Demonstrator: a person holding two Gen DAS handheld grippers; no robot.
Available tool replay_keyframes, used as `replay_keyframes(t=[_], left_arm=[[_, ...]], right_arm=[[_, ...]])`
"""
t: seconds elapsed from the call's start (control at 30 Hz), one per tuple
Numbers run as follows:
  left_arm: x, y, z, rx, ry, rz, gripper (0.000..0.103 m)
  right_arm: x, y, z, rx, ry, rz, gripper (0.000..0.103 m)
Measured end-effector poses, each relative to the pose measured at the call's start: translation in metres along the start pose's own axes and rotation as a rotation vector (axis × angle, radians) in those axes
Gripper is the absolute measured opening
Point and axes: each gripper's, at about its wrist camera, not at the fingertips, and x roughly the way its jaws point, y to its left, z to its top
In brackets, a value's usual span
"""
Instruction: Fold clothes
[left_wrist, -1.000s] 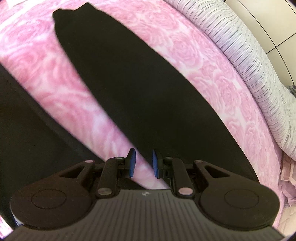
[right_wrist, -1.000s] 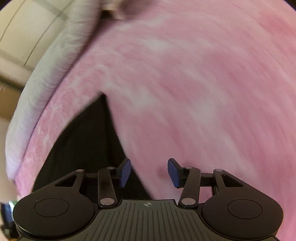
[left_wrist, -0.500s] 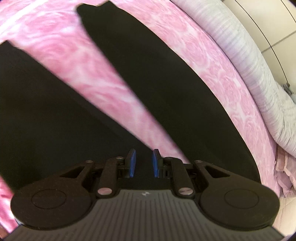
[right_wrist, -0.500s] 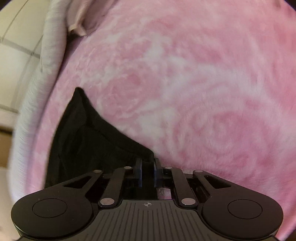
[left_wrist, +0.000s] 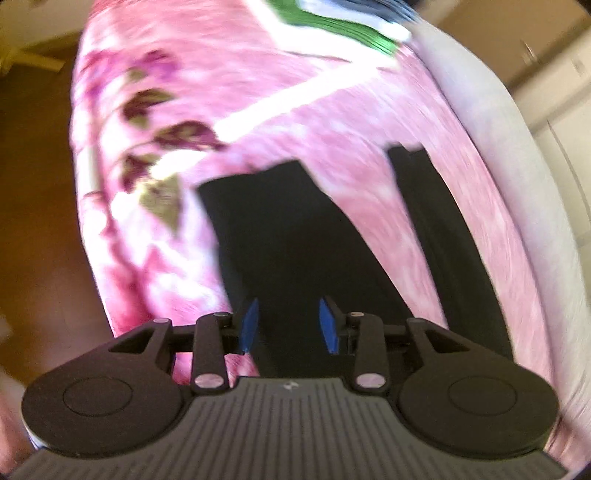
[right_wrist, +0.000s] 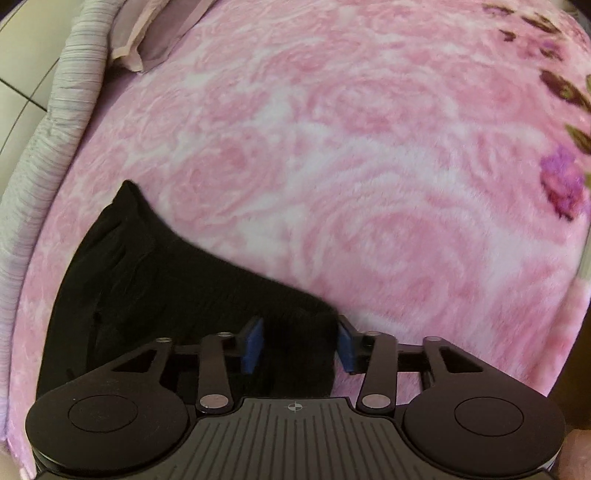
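Note:
A black garment lies flat on a pink rose-patterned blanket (right_wrist: 369, 166). In the left wrist view two of its long black strips show, one in the middle (left_wrist: 288, 240) and one to the right (left_wrist: 443, 240). My left gripper (left_wrist: 288, 325) hovers over the middle strip, its jaws opening, and the cloth lies beneath them, not pinched; this view is blurred. In the right wrist view a wider end of the black garment (right_wrist: 147, 277) fills the lower left. My right gripper (right_wrist: 299, 345) straddles its corner with jaws opening, the cloth between the blue pads (right_wrist: 253, 343).
A grey-white striped bed edge (left_wrist: 509, 184) (right_wrist: 55, 110) borders the blanket, with pale tiled floor (right_wrist: 14, 74) beyond it. A green and white folded thing (left_wrist: 332, 26) lies at the far end. A pinkish pillow (right_wrist: 147, 37) sits at the top left. Brown floor (left_wrist: 37, 184) lies left.
The left gripper swept along the garment until the strips' ends and the blanket's flowered border came into view, and its jaws widened. The right gripper shut on the garment's corner, then spread apart again.

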Motion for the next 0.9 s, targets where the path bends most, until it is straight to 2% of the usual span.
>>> replay_keyframes(t=[0.07, 0.13, 0.23, 0.3, 0.33, 0.37, 0.47, 0.53, 0.57, 0.6, 0.63, 0.67, 0.77, 0.83, 0.9], left_arm=[[0.010, 0.010, 0.006, -0.047, -0.014, -0.023, 0.032], [0.026, 0.012, 0.010, -0.043, 0.011, -0.005, 0.032], [0.041, 0.006, 0.011, 0.048, 0.025, 0.043, 0.019], [0.040, -0.002, 0.011, 0.149, 0.017, 0.065, 0.000], [0.039, -0.004, 0.012, 0.195, 0.016, 0.064, 0.000], [0.036, -0.006, 0.013, 0.233, 0.013, 0.067, 0.000], [0.025, -0.010, 0.018, 0.289, 0.006, 0.041, 0.000], [0.019, -0.008, 0.023, 0.292, 0.022, 0.005, 0.000], [0.019, -0.005, 0.025, 0.276, 0.023, 0.013, 0.002], [0.020, 0.001, 0.026, 0.254, 0.015, 0.034, 0.011], [0.020, 0.007, 0.027, 0.218, 0.008, 0.048, 0.029], [0.021, 0.013, 0.029, 0.171, 0.000, 0.055, 0.033], [0.024, 0.032, 0.031, 0.025, -0.006, -0.009, 0.034], [0.029, 0.035, 0.032, -0.011, -0.004, -0.030, 0.034], [0.040, 0.031, 0.032, 0.008, 0.004, -0.010, 0.030]], right_arm=[[0.000, 0.002, -0.003, 0.024, -0.012, -0.001, 0.049], [0.004, 0.006, -0.004, 0.032, -0.027, -0.013, 0.049], [0.005, 0.013, -0.003, 0.004, -0.023, -0.049, 0.049], [0.006, 0.017, -0.003, -0.025, -0.019, -0.088, 0.030], [0.005, 0.019, -0.003, -0.047, -0.017, -0.120, 0.019], [0.004, 0.021, -0.004, -0.063, -0.020, -0.132, 0.015], [-0.005, 0.025, -0.007, -0.099, -0.036, -0.131, 0.013], [-0.009, 0.024, -0.009, -0.107, -0.049, -0.118, 0.013], [-0.011, 0.024, -0.010, -0.109, -0.055, -0.110, 0.013], [-0.011, 0.023, -0.011, -0.107, -0.056, -0.106, 0.014], [-0.009, 0.022, -0.012, -0.103, -0.053, -0.105, 0.015], [-0.007, 0.021, -0.013, -0.099, -0.051, -0.103, 0.019], [-0.005, 0.013, -0.016, -0.025, -0.041, -0.064, 0.039], [-0.004, 0.011, -0.018, 0.002, -0.037, -0.029, 0.045], [-0.001, 0.011, -0.022, 0.004, -0.046, -0.035, 0.046]])
